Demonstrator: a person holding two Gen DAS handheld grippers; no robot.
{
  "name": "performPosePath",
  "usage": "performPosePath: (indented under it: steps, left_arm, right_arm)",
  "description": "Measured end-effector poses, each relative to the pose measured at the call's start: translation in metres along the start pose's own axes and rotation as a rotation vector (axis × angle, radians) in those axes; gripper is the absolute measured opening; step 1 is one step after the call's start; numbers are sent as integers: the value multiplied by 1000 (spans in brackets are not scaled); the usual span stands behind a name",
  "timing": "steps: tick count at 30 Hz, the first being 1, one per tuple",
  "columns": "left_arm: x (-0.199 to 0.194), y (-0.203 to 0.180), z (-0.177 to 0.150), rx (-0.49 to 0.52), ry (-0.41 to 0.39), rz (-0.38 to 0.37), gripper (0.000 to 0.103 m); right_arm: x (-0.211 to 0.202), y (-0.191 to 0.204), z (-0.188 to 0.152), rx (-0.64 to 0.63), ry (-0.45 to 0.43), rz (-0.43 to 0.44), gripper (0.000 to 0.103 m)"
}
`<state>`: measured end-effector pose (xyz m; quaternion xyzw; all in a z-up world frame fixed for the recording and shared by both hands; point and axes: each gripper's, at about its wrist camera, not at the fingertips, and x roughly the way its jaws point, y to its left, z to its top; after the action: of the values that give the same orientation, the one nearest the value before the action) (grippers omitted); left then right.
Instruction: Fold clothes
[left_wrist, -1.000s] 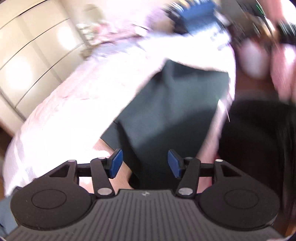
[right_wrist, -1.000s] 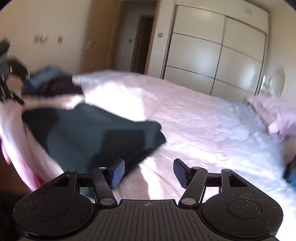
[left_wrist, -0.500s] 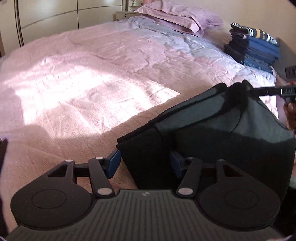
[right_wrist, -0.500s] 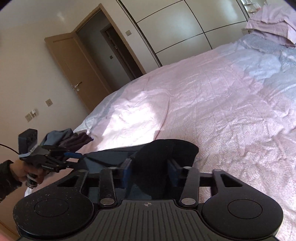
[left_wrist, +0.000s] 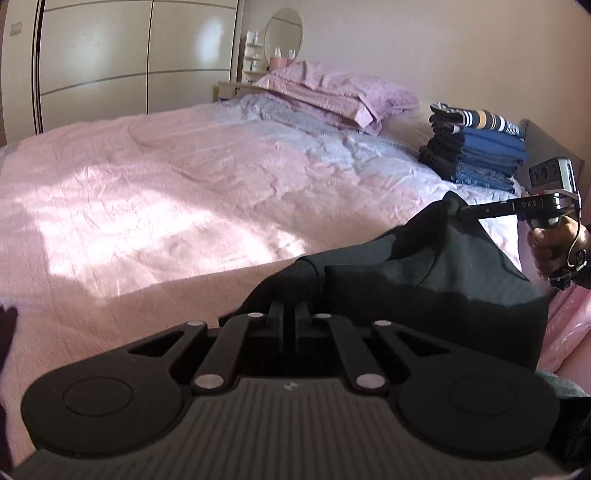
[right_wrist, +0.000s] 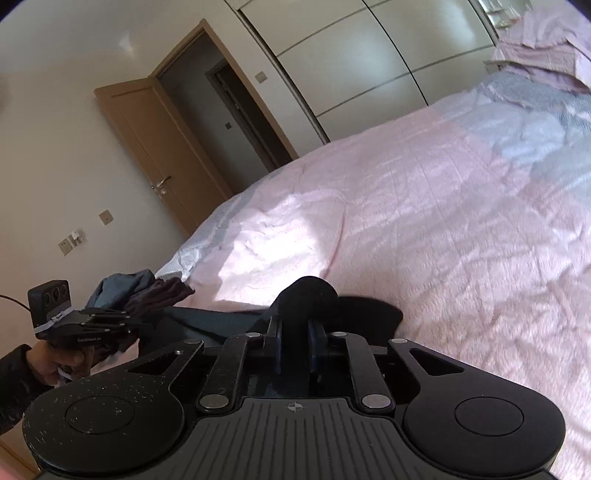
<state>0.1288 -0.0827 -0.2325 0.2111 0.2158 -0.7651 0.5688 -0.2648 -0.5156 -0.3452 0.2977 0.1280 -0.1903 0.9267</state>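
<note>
A dark green-black garment (left_wrist: 424, 280) hangs stretched between my two grippers above the near edge of the pink bed (left_wrist: 184, 192). In the left wrist view my left gripper (left_wrist: 290, 314) is shut on one corner of it. My right gripper (left_wrist: 458, 212), held by a hand (left_wrist: 554, 243), pinches the far corner. In the right wrist view my right gripper (right_wrist: 294, 326) is shut on a bunched fold of the garment (right_wrist: 310, 295). From there the cloth runs left to my left gripper (right_wrist: 122, 323), which is also gripped by a hand (right_wrist: 55, 362).
A stack of folded clothes (left_wrist: 476, 147) sits on the bed's right side near the pillows (left_wrist: 332, 96). A loose pile of unfolded clothes (right_wrist: 144, 290) lies at the bed's foot corner. Wardrobe doors (left_wrist: 110, 66) and an open door (right_wrist: 162, 158) stand beyond the bed.
Both grippers went from open around the garment's edge to shut on it. The garment now hangs taut between them instead of lying flat.
</note>
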Motion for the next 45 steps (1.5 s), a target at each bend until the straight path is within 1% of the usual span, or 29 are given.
performPosePath:
  steps: [2, 3, 4, 5, 7, 8, 9, 10, 11, 12, 13, 15, 17, 18, 20, 23, 25, 27, 29, 30, 31, 32, 34, 37, 40, 42, 45]
  left_arm:
    - [-1, 5, 10, 9, -20, 18, 3]
    - [7, 10, 9, 3, 2, 21, 3]
    - [20, 16, 5, -10, 40, 21, 4]
    - [33, 22, 0, -22, 79, 22, 4]
    - [62, 29, -16, -46, 170, 38, 7]
    - [72, 32, -23, -59, 194, 38, 8]
    - [74, 33, -26, -69, 193, 42, 9]
    - [73, 34, -26, -78, 186, 50, 12]
    - [69, 34, -24, -78, 176, 62, 18]
    - [62, 34, -21, -73, 165, 76, 22]
    - [56, 33, -18, -64, 155, 95, 22]
    - [41, 31, -10, -40, 137, 136, 21]
    - [25, 24, -2, -30, 109, 145, 20]
    - [18, 17, 3, -22, 91, 131, 20]
    - [10, -4, 8, -2, 71, 61, 20]
    - [31, -36, -10, 95, 137, 25, 20]
    - [49, -57, -24, 166, 189, 8, 22]
    - [66, -78, -38, 237, 240, -10, 23]
    - [70, -81, -36, 221, 266, -15, 22]
    - [71, -80, -34, 203, 276, -16, 22]
    - [71, -81, -30, 201, 287, -9, 22]
    - [69, -83, -27, 217, 297, 10, 23]
    - [62, -89, -19, 256, 304, 57, 22]
    - [49, -101, -3, 260, 254, 48, 21]
    - [68, -117, 14, 269, 230, -11, 23]
    - [83, -129, 26, 277, 216, -54, 25]
    - [106, -147, 44, 288, 196, -118, 25]
  right_arm:
    - [-4, 7, 17, -40, -35, -2, 12]
    - [-1, 6, 22, -50, -37, -9, 12]
    - [5, 3, 26, -53, -27, -22, 12]
    - [15, -4, 25, -54, -4, -40, 12]
    - [43, -25, 13, -18, 78, -77, 12]
    - [55, -36, 4, 11, 116, -97, 13]
    - [62, -44, -4, 33, 130, -105, 15]
    - [61, -46, -7, 42, 120, -112, 23]
    - [57, -45, -8, 46, 103, -126, 44]
    - [52, -44, -9, 49, 87, -140, 53]
    - [47, -42, -9, 41, 76, -156, 61]
    - [34, -35, -7, 15, 61, -185, 61]
    - [17, -24, -7, -1, 39, -197, 61]
    - [9, -16, -8, -10, 32, -185, 61]
    - [-4, 4, -13, -30, 30, -125, 61]
    - [-9, 35, -25, -62, 61, -1, 61]
    - [-4, 48, -40, -74, 93, 47, 61]
    - [6, 49, -62, -82, 155, 57, 61]
    - [6, 47, -86, -125, 195, 34, 60]
    - [1, 47, -93, -130, 193, 25, 60]
    - [-9, 46, -95, -111, 175, 19, 60]
    - [-20, 46, -96, -87, 153, 13, 61]
    - [-42, 51, -101, -76, 109, -11, 61]
    - [-63, 57, -114, -54, 53, 14, 61]
    - [-66, 68, -128, -67, 10, 72, 61]
    - [-59, 70, -133, -65, -10, 88, 61]
    - [-48, 68, -138, -48, -3, 100, 61]
